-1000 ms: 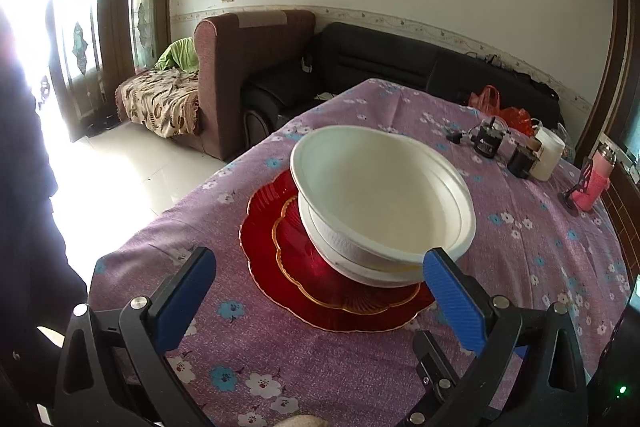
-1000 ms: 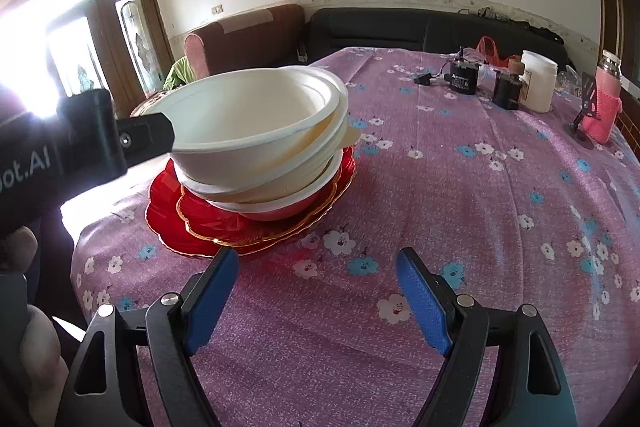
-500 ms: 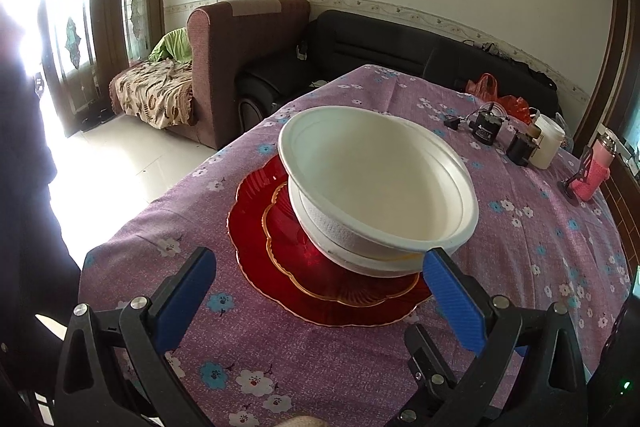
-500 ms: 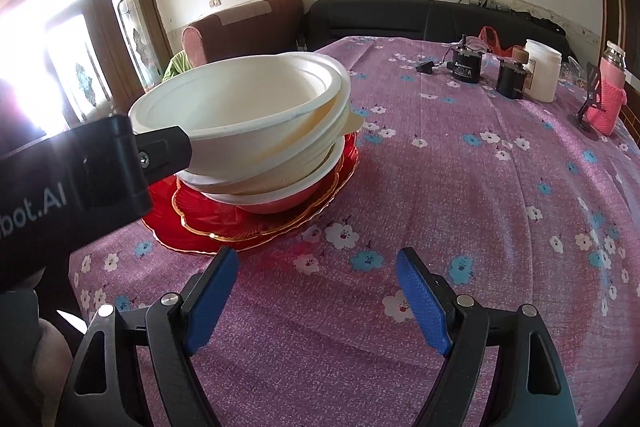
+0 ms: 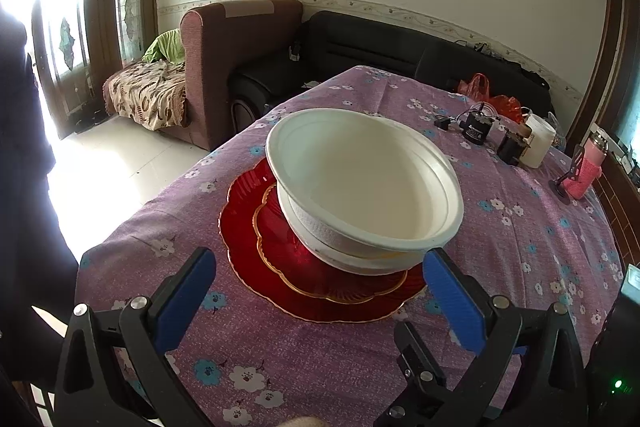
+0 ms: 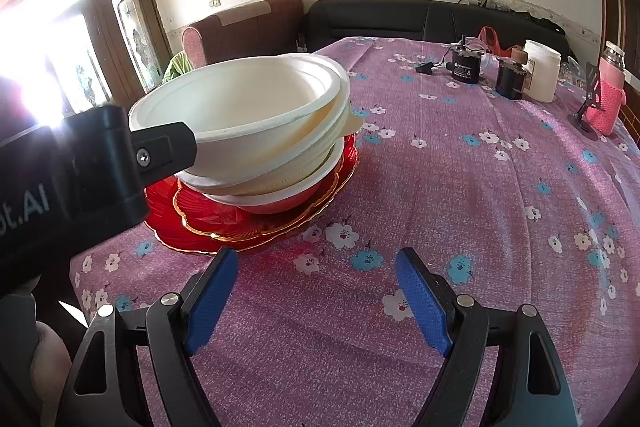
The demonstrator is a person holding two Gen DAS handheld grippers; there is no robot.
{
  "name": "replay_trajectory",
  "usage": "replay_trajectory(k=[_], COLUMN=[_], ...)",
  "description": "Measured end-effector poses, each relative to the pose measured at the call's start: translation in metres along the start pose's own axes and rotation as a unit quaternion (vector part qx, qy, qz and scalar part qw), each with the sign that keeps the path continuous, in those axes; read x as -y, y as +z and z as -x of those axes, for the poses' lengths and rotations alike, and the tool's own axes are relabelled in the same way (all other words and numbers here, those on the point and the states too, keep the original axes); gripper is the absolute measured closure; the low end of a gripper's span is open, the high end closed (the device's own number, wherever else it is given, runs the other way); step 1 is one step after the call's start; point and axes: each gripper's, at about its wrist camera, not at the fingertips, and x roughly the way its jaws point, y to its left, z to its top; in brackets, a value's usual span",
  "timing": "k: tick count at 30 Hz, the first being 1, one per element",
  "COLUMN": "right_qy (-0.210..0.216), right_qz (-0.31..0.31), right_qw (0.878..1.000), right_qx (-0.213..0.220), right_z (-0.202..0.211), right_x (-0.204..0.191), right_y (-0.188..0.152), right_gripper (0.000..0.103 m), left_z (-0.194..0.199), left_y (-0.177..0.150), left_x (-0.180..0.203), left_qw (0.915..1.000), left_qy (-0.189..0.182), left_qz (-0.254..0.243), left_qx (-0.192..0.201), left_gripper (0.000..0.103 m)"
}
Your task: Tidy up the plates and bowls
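From where I stand the sorting looks close to done. The white bowls (image 5: 362, 195) sit nested in one pile on the red plates (image 5: 256, 227), and the whole tower rests on the table (image 5: 520, 227) near its left edge – though the top bowl (image 6: 236, 111) leans, its rim higher toward the sofa side, so I'd judge that squaring up the stack is what remains. No stray plate or bowl shows anywhere else on the cloth.

The left gripper (image 5: 320, 299) hangs just short of the stack with its blue pads spread wide, holding nothing; the near rim of the pile falls between them in the view, but I see no contact. The right gripper (image 6: 318, 295) is likewise wide apart and empty, poised over bare cloth, with the stack off to its left.

The bowls look like matte moulded pulp or foam (thin-walled, light, a rolled lip, a faint dimpled band under the rim) – the sort that would skid or tip under a careless nudge. Under them sits a bowl with a reddish underside. The plates are glossy red with scalloped, gold-lined edges and fluted ribs, one smaller upon one larger. The cloth is purple with white and blue flowers, slightly rumpled. At the far end stand a white jar (image 6: 542, 71), two dark gadgets and a pink bottle (image 6: 608, 95), well apart from the stack.
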Motion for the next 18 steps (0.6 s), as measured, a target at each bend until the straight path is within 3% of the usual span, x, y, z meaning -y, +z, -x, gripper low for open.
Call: replay_trajectory(k=[18], right_qy=[-0.02], right_qz=[-0.066], right_qw=[0.998], right_qx=[0.003], right_z=[0.018], right_x=[0.038], right_y=[-0.01], right_gripper=[0.018], left_z=[0.015], left_y=[-0.017], left_x=[0.03], left_qw=[0.999], left_qy=[-0.003], left_qz=[-0.043], left_qx=[-0.005], left_gripper=[0.0])
